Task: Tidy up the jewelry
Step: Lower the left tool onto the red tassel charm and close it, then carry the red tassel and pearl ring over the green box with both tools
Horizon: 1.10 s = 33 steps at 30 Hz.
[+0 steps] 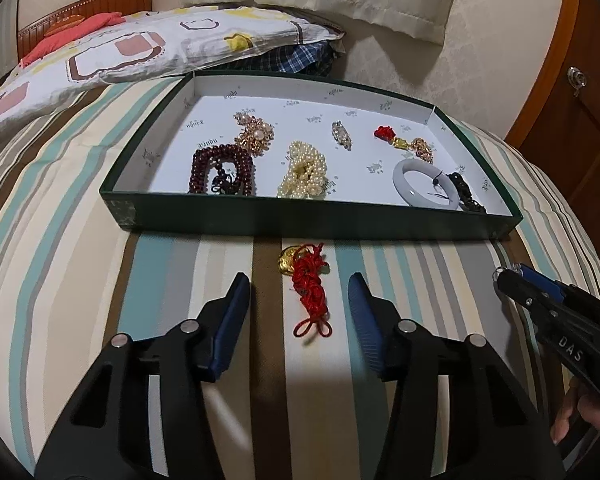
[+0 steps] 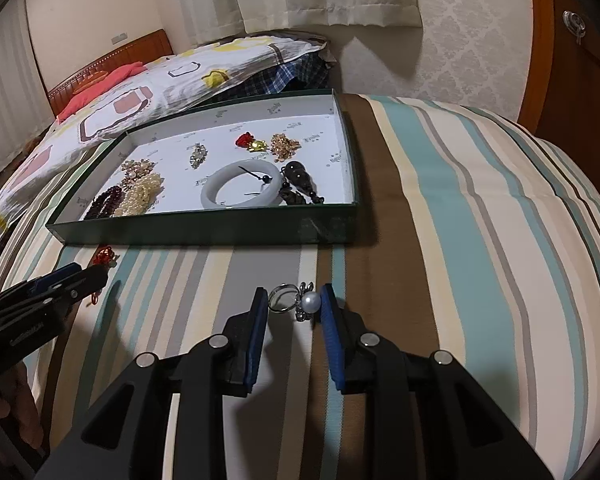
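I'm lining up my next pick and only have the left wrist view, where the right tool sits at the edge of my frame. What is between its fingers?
Observer: A pearl ring, lying on the striped bedspread, sits inside the right tool.
Operator: Is it gripped?
Observer: It looks so. One pad touches the band and the other touches the pearl, with the ring lying on the cloth.
Operator: Where is the box from there?
Observer: The green box lies ahead and to the left of the ring, with its near right corner closest.
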Each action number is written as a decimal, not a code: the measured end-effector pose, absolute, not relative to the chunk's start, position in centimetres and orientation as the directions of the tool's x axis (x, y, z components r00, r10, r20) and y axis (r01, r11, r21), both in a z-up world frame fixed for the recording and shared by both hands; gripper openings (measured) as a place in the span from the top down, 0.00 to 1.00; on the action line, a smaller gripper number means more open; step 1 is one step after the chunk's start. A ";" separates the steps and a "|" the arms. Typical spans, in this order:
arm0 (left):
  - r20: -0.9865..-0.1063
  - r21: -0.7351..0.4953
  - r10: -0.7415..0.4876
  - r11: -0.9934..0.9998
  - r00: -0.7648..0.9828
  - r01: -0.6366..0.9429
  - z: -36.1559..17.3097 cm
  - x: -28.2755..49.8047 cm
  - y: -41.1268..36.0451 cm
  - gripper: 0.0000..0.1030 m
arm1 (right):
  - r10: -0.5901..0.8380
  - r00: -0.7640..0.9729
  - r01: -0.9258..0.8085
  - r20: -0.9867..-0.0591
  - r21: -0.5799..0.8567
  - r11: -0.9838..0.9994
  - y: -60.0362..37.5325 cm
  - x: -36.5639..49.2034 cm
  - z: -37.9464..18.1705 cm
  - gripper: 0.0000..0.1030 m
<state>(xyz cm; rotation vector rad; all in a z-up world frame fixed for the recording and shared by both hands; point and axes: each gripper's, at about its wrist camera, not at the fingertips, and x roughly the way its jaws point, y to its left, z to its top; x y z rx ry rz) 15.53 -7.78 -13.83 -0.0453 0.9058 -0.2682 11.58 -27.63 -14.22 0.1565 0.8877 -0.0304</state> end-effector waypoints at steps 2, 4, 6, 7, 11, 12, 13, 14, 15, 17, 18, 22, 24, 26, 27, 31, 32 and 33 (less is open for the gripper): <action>-0.772 -0.150 -0.249 0.965 0.585 0.213 -13.8 15.6 -7.8 0.59 | 0.040 0.633 0.089 -0.773 0.124 0.988 -27.6 11.6 -14.2 0.73; -0.773 -0.149 -0.249 0.965 0.584 0.215 -13.9 15.6 -7.8 0.65 | 0.043 0.633 0.087 -0.773 0.126 0.988 -27.6 11.6 -14.2 0.73; -0.772 -0.154 -0.254 0.964 0.582 0.216 -13.9 15.7 -7.7 0.71 | 0.044 0.634 0.085 -0.772 0.126 0.988 -27.5 11.7 -14.2 0.73; -0.773 -0.155 -0.255 0.964 0.581 0.216 -13.9 15.7 -7.8 0.78 | 0.045 0.634 0.084 -0.772 0.126 0.989 -27.4 11.7 -14.2 0.73; -0.773 -0.164 -0.267 0.960 0.575 0.225 -13.9 15.7 -7.9 0.88 | 0.044 0.635 0.082 -0.772 0.124 0.989 -27.3 11.7 -14.1 0.73; -0.772 -0.165 -0.269 0.960 0.576 0.226 -13.9 15.7 -7.9 0.89 | 0.044 0.635 0.081 -0.771 0.124 0.989 -27.3 11.7 -14.1 0.73; -0.771 -0.166 -0.270 0.960 0.577 0.226 -13.9 15.7 -7.8 0.89 | 0.045 0.635 0.081 -0.771 0.124 0.989 -27.2 11.6 -14.1 0.73; -0.769 -0.169 -0.273 0.959 0.579 0.227 -13.9 15.6 -7.8 0.90 | 0.045 0.637 0.079 -0.770 0.124 0.989 -27.1 11.6 -14.0 0.73; -0.767 -0.171 -0.274 0.959 0.581 0.227 -13.8 15.6 -7.8 0.90 | 0.045 0.638 0.078 -0.769 0.123 0.989 -27.1 11.6 -14.0 0.73; -0.760 -0.173 -0.277 0.958 0.588 0.229 -13.7 15.5 -7.6 0.90 | 0.047 0.639 0.075 -0.768 0.123 0.990 -27.0 11.7 -13.9 0.73; -0.758 -0.173 -0.279 0.958 0.590 0.230 -13.7 15.4 -7.6 0.90 | 0.047 0.640 0.074 -0.767 0.123 0.990 -26.9 11.7 -13.9 0.73; -0.746 -0.170 -0.279 0.958 0.605 0.231 -13.4 15.1 -7.6 0.91 | 0.048 0.648 0.071 -0.760 0.122 0.990 -26.8 11.7 -13.7 0.73; -0.741 -0.169 -0.280 0.957 0.610 0.234 -13.2 14.9 -7.6 0.91 | 0.050 0.653 0.068 -0.756 0.124 0.990 -26.7 11.6 -13.6 0.73; -0.737 -0.171 -0.283 0.957 0.614 0.235 -13.1 14.8 -7.5 0.91 | 0.050 0.659 0.066 -0.750 0.124 0.990 -26.7 11.6 -13.4 0.73; -0.734 -0.173 -0.284 0.957 0.617 0.235 -13.0 14.7 -7.5 0.91 | 0.050 0.661 0.066 -0.749 0.124 0.990 -26.7 11.6 -13.4 0.73; -0.727 -0.178 -0.289 0.956 0.623 0.235 -12.8 14.7 -7.2 0.91 | 0.050 0.668 0.063 -0.742 0.123 0.990 -26.6 11.6 -13.2 0.73; -0.725 -0.179 -0.289 0.955 0.625 0.235 -12.7 14.6 -7.2 0.91 | 0.050 0.670 0.063 -0.741 0.123 0.990 -26.6 11.5 -13.2 0.73; -0.721 -0.181 -0.291 0.955 0.629 0.235 -12.5 14.6 -7.1 0.91 | 0.050 0.671 0.062 -0.740 0.124 0.990 -26.6 11.5 -13.1 0.73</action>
